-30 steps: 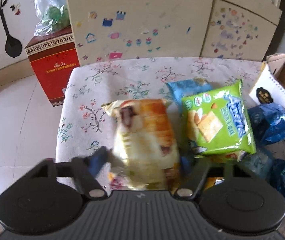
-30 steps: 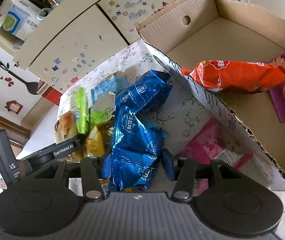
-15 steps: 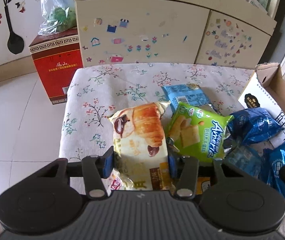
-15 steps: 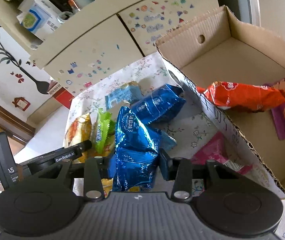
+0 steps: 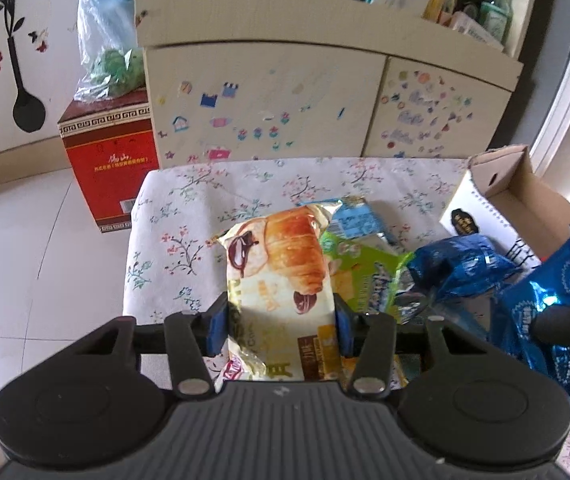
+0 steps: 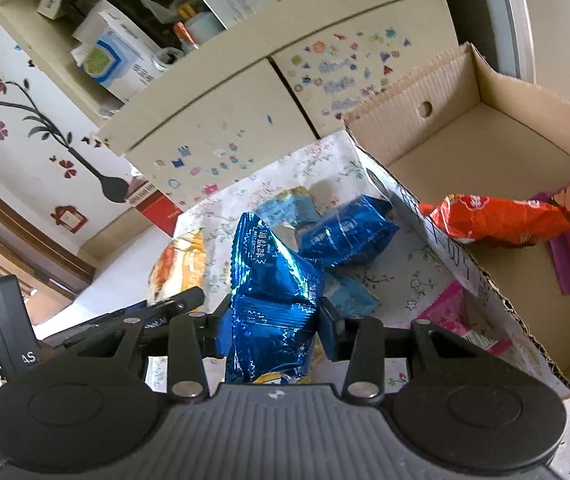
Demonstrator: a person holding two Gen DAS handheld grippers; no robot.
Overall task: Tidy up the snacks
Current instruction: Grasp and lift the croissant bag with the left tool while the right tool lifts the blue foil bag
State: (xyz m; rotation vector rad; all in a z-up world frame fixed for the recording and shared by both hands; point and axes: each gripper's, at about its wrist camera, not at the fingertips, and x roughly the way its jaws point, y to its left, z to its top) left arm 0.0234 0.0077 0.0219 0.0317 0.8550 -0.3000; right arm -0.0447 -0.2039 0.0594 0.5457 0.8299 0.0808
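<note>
Flowered desk, snacks heaped beside a cardboard box. Left gripper clamped on croissant pack, right gripper on blue bag. Next, probably: carry both over the box wall, then release.

The left gripper points down at a slant, its 2 jaws clamped on a croissant packet. The right gripper does likewise, pinching a blue packet.
</note>
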